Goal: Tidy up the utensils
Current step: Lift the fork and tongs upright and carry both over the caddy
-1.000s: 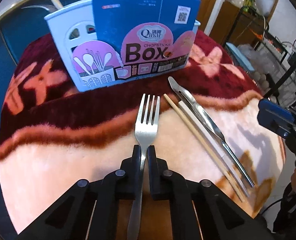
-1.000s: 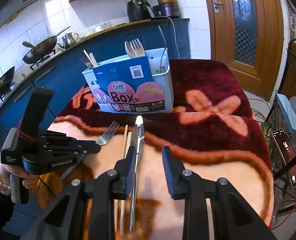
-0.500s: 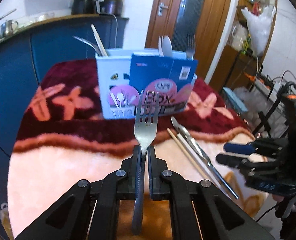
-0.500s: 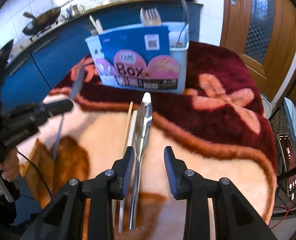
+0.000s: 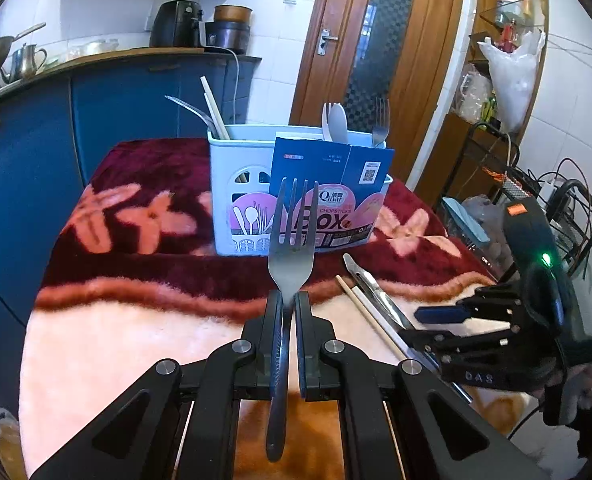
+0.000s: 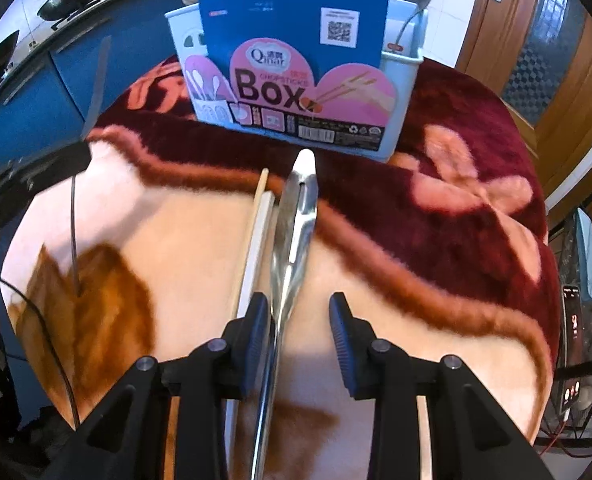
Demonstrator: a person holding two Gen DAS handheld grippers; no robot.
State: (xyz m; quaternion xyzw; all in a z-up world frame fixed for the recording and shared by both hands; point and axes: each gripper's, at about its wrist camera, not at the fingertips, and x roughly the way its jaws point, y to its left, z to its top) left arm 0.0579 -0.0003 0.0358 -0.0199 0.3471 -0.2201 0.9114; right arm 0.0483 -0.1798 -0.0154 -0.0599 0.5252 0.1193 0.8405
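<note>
Centrally, the left gripper is clamped on a fork, tines up, lifted off the blanket in front of the utensil box. Right gripper: fingers spread wide, holding nothing; the knife lies on the blanket between them, against the left finger, beside two chopsticks.
</note>
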